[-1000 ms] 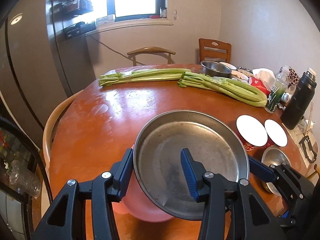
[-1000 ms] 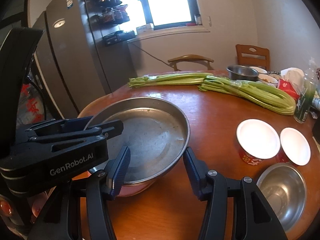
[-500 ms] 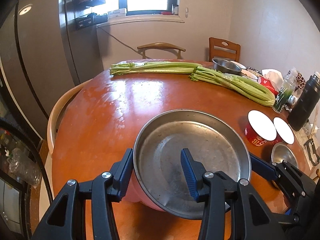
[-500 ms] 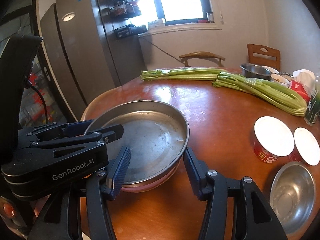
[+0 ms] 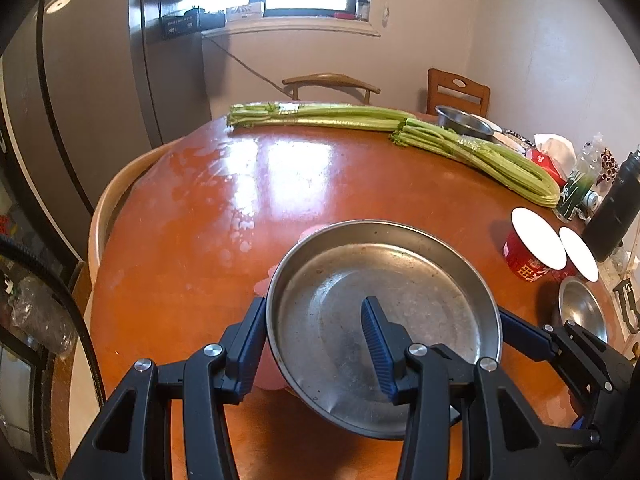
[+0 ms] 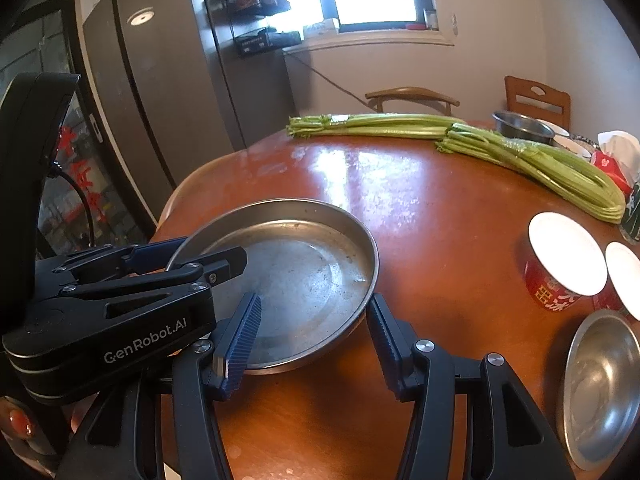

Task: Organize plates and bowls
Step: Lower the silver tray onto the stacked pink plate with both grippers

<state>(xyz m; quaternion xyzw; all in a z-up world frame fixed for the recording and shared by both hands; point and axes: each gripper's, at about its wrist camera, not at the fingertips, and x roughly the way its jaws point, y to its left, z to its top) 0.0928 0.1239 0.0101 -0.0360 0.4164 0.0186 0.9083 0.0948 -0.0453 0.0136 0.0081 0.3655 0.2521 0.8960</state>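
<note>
A large steel pan (image 5: 384, 312) rests on a pink plate (image 5: 266, 372) on the round wooden table; it also shows in the right wrist view (image 6: 296, 276). My left gripper (image 5: 316, 344) is open with its jaws astride the pan's near-left rim, one finger outside and one inside. My right gripper (image 6: 312, 332) is open with its jaws astride the pan's near-right rim. A small steel bowl (image 6: 600, 384) and two red-and-white bowls (image 6: 560, 268) stand to the right.
Two celery bunches (image 5: 472, 152) lie across the far side of the table (image 5: 280, 184). Another steel bowl (image 5: 464, 122), a black flask (image 5: 616, 208), a bottle and packets crowd the far right. Chairs stand around the table, a fridge at left.
Both grippers and the pan have shifted; the pink plate under the pan shows less now, and the pan sits lower over it. The jaws stay equally open.
</note>
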